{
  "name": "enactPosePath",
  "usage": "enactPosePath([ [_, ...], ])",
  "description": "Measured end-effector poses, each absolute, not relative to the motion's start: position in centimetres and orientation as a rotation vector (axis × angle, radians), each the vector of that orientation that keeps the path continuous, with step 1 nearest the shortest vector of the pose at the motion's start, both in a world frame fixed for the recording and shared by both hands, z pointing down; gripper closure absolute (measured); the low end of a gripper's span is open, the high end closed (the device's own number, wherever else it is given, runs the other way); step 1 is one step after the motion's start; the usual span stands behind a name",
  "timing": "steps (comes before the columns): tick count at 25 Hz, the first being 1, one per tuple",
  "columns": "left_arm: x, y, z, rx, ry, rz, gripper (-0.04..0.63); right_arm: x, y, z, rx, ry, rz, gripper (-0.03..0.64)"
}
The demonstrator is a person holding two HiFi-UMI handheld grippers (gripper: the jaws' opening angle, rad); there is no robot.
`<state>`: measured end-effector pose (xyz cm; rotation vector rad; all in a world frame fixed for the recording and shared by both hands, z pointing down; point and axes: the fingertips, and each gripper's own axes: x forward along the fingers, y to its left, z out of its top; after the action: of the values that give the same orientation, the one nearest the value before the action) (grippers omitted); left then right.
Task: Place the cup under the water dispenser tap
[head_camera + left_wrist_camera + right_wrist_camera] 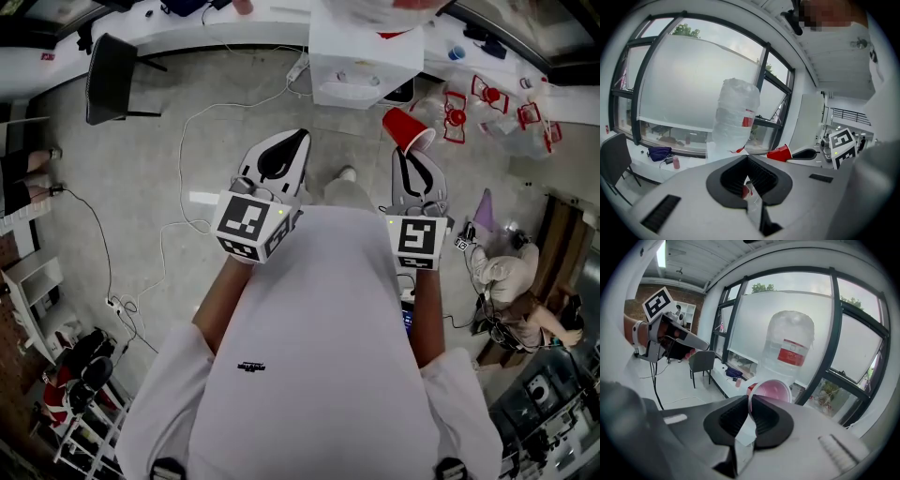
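Observation:
A red cup point(408, 128) with a pale inside point(769, 391) lies on its side in the air, and my right gripper point(404, 153) point(750, 401) is shut on its rim. The water dispenser point(364, 58) is a white box with a big clear bottle point(790, 350) point(736, 117) on top, standing just ahead of both grippers. My left gripper point(297, 138) point(747, 157) is shut with nothing in it, level with the right one and to its left. In the left gripper view the cup point(779, 153) shows at the right. The tap is hidden.
A dark chair point(111, 80) point(702, 363) stands to the left by the white window counter point(197, 28). White cables point(178, 225) run across the floor. Red and white items point(487, 98) lie at the right, and a person point(511, 277) sits lower right.

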<state>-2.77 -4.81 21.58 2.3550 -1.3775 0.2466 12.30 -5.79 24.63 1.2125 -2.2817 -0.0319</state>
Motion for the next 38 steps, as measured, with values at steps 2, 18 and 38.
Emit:
enactPosePath([
  [2, -2.7, -5.0, 21.9, 2.336, -1.393, 0.254, 0.594, 12.2, -6.4, 25.2, 1.184, -2.290, -0.035, 0.584],
  [18, -3.7, -6.8, 26.1, 2.188, -1.517, 0.276, 0.594, 8.9, -10.0, 30.1, 0.895, -2.339, -0.099, 0.584],
  [38, -3.9, -9.4, 35.4, 2.075, -1.530, 0.287, 0.594, 6.1, -13.1, 39.7, 0.704, -2.327, -0.078, 0.584],
])
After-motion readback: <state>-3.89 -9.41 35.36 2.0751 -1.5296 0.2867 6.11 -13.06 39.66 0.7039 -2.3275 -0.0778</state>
